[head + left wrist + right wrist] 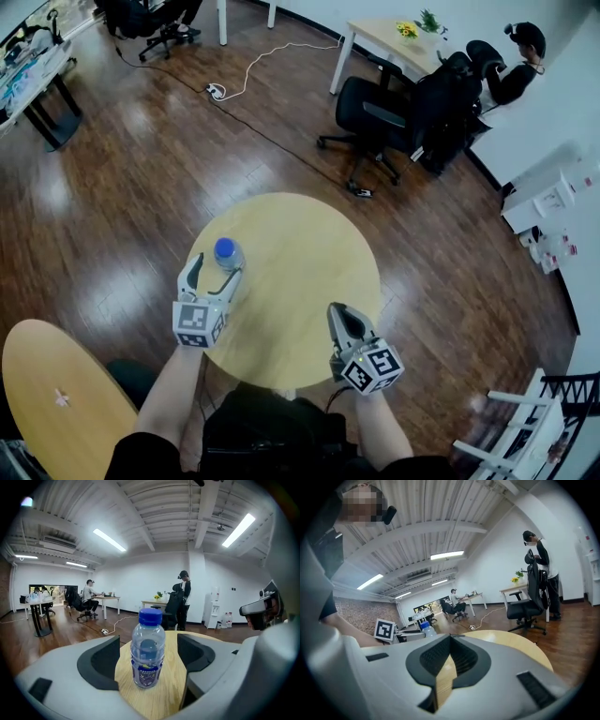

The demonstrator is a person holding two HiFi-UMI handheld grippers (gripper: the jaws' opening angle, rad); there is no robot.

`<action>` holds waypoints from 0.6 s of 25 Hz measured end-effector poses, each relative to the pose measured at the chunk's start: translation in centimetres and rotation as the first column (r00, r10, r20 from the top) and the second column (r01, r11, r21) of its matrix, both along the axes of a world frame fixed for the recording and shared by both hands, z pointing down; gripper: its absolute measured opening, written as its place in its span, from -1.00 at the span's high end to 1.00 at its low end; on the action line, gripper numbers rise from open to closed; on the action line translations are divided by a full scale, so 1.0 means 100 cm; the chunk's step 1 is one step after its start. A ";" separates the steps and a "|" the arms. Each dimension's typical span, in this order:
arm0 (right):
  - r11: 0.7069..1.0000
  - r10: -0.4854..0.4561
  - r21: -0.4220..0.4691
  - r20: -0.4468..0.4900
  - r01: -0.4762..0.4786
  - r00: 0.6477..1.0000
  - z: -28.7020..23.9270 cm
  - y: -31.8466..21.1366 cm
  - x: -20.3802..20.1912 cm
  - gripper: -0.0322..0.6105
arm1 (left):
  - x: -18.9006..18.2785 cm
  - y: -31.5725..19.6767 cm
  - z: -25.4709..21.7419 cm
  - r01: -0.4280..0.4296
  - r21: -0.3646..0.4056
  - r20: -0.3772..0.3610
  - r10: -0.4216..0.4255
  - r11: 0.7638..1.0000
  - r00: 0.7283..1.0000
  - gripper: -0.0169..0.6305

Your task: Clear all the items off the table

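L gripper: jaws wide apart, nothing gripped. The bottle stands upright btwn the pads, w/ a gap on each side, so no contact yet. R gripper: jaws closed together, empty, hovering over the near right part of the table, well apart from the bottle.

Bottle sits near the table's left edge as the head view shows it. It's the only item I can see on the round top.

Handling, by my read: a small clear plastic bottle w/ a blue cap, prob. filled w/ water, so it has some weight for its size. The walls are thin and smooth, so they'll flex under a hard squeeze and could slide in a loose one. It's tall and narrow, so it tips easily if one pad touches first.

Best hold: mid-body at the label band, where the sides are straight, w/ pads square to it and closing evenly. Avoid the cap and the tapered shoulder, since the grip would creep there. Lift straight up and keep it vertical.

Beyond: wood floor, office chairs and desks farther off.
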State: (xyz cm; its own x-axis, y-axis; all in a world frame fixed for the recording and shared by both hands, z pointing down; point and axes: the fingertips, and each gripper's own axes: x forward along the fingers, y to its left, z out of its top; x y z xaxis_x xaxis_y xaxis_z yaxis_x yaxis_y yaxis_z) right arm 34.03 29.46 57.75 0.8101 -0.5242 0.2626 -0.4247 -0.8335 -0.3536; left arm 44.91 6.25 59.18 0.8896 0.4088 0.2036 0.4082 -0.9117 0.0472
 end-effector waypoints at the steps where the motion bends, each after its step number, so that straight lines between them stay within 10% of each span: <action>1: 1.000 -0.003 0.001 -0.016 0.003 1.000 -0.006 0.003 0.001 0.89 | -0.005 -0.002 -0.009 0.013 -0.009 -0.012 -0.013 1.000 1.000 -0.24; 15: 0.995 -0.102 -0.044 -0.337 0.092 0.936 -0.118 0.021 -0.042 0.89 | -0.143 -0.007 -0.134 0.157 -0.145 -0.248 -0.190 0.977 0.950 0.45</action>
State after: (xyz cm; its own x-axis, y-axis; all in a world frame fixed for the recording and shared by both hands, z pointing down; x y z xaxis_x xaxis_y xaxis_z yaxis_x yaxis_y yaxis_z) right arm 29.80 31.58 45.91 0.7990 -0.6013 -0.0031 -0.5947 -0.7894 -0.1525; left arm 30.64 5.55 45.82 0.9643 0.2509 -0.0849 0.2573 -0.9634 0.0758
